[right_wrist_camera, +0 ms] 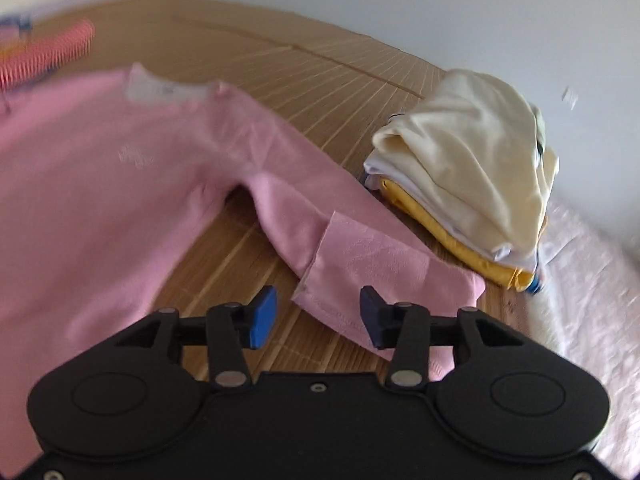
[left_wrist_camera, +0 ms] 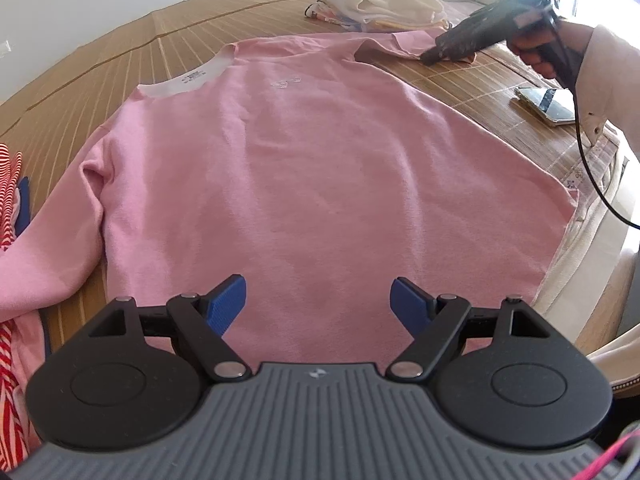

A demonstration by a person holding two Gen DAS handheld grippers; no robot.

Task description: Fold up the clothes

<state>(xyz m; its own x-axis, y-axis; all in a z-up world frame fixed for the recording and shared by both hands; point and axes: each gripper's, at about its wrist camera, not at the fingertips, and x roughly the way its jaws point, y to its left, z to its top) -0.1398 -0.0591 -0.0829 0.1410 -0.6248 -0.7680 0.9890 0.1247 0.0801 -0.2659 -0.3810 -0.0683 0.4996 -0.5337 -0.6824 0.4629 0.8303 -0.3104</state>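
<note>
Both grippers stand with their blue pads spread wide and nothing between them. From its own camera the left gripper (left_wrist_camera: 318, 306) hangs over the hem end of a pink sweatshirt (left_wrist_camera: 312, 168), which lies flat and face up on a bamboo mat (left_wrist_camera: 132, 40), its white neckband (left_wrist_camera: 188, 78) toward 11 o'clock and a small pale emblem (left_wrist_camera: 285, 82) on the chest. One sleeve (left_wrist_camera: 52, 248) trails off toward 8 o'clock, next to some red-and-white striped cloth (left_wrist_camera: 10, 200) at the frame's left edge. The other sleeve runs toward 1 o'clock, where the right gripper (left_wrist_camera: 430, 56), held in a hand (left_wrist_camera: 536, 56) with a pale sleeve behind it, comes down at the cuff. In the right wrist view, which is blurred, the right gripper (right_wrist_camera: 318, 316) sits low over that turned-back cuff (right_wrist_camera: 372, 264); the cuff's corner lies between the open fingers, and the right finger (right_wrist_camera: 372, 316) overlaps the fabric, though whether it touches I cannot tell. At 2 o'clock from the cuff, just beside it, stands a stack of folded clothes (right_wrist_camera: 472, 168), cream on top, yellow below. A phone (left_wrist_camera: 546, 104) lies on the mat at 3 o'clock in the left view, clear of the sweatshirt.
</note>
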